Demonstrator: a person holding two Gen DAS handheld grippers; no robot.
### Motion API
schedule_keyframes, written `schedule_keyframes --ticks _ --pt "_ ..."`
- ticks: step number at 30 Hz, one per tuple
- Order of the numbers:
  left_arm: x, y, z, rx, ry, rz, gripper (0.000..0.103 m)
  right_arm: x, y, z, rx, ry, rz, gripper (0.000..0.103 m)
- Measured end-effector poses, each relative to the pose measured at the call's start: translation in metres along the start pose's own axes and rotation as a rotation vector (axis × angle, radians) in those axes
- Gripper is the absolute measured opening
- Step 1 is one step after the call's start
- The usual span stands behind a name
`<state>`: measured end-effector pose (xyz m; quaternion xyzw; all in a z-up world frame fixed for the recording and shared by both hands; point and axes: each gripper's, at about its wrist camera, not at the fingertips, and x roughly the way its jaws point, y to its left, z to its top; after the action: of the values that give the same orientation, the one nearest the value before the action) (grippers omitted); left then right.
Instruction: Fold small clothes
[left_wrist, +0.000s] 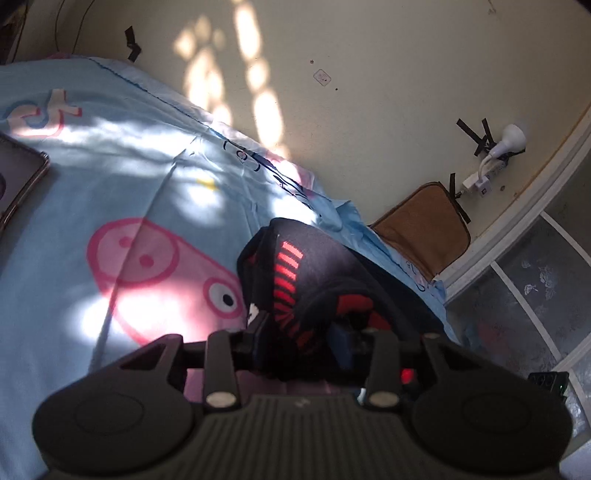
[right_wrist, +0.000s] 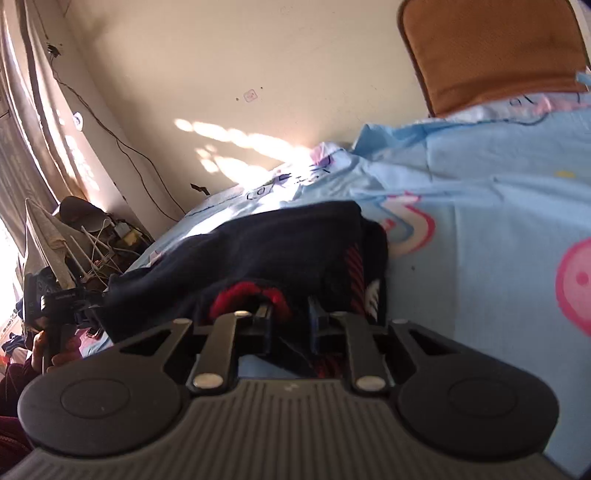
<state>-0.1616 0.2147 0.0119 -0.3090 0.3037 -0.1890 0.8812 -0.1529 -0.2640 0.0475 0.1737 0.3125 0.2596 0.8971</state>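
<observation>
The left claw (left_wrist: 301, 332) grips the dark garment (left_wrist: 317, 266) (navy, red stripes), bunched right ahead of it on the bed (left_wrist: 122, 177). The right claw (right_wrist: 290, 325) pinches the same garment's red-trimmed edge, cloth spreading ahead and leftward.

I see a light-blue bedsheet (left_wrist: 155, 192) with pink cartoon pig print, sunlit patches. Phone-like device (left_wrist: 18, 177) at far left edge. Brown cushion (left_wrist: 424, 225) against cream wall (left_wrist: 369, 92); white plug (left_wrist: 511, 138) taped right. Cable clutter (right_wrist: 107, 240) left
</observation>
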Motion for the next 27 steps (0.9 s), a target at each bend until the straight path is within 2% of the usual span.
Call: schedule_keyframes --ticks 1,2,3,5,8,10,15,17,18,19,20,21,23,27 --pt "-0.007 0.002 -0.001 -0.019 -0.011 -0.005 0.042 -0.006 0.001 -0.002 0.004 -0.013 -0.009 0.036" --pt "-0.017 0.004 -0.001 -0.029 -0.034 -0.006 0.045 -0.012 0.005 -0.001 0.002 -0.033 -0.018 0.041" --pt "-0.024 0.003 0.000 -0.027 -0.052 -0.008 0.048 -0.021 0.008 0.000 0.000 -0.072 -0.022 0.052" --pt "-0.033 -0.001 0.004 -0.020 -0.070 -0.014 0.052 -0.034 0.014 0.005 0.009 -0.117 0.000 0.054" --pt "-0.036 -0.008 0.012 -0.022 -0.073 -0.026 0.070 -0.042 0.019 0.007 0.017 -0.138 0.034 0.054" --pt "-0.028 -0.011 0.016 -0.027 -0.060 -0.025 0.090 -0.039 0.022 0.004 0.022 -0.117 0.038 0.056" --pt "0.011 -0.016 0.023 -0.040 0.038 -0.016 0.091 -0.017 0.012 0.005 0.038 -0.079 -0.115 0.067" --pt "0.026 -0.019 0.024 -0.023 0.067 -0.012 0.078 -0.006 0.001 0.011 0.087 -0.063 -0.119 0.067" --pt "0.033 -0.022 0.024 -0.011 0.086 -0.008 0.052 0.002 -0.002 0.013 0.110 -0.041 -0.100 0.066" --pt "0.039 -0.026 0.024 0.005 0.097 -0.003 0.028 0.011 -0.001 0.015 0.113 0.000 -0.074 0.054" --pt "0.043 -0.030 0.027 0.022 0.095 0.000 0.023 0.020 0.003 0.018 0.088 0.033 -0.075 0.042" --pt "0.044 -0.034 0.030 0.029 0.081 -0.008 0.022 0.025 0.010 0.022 0.043 0.045 -0.088 0.025" --pt "0.041 -0.041 0.043 0.029 0.037 -0.034 0.021 0.027 0.017 0.036 0.013 0.015 -0.063 0.021" --pt "0.030 -0.049 0.062 0.005 -0.067 -0.139 0.020 0.001 0.014 0.073 0.061 -0.235 0.037 0.014"
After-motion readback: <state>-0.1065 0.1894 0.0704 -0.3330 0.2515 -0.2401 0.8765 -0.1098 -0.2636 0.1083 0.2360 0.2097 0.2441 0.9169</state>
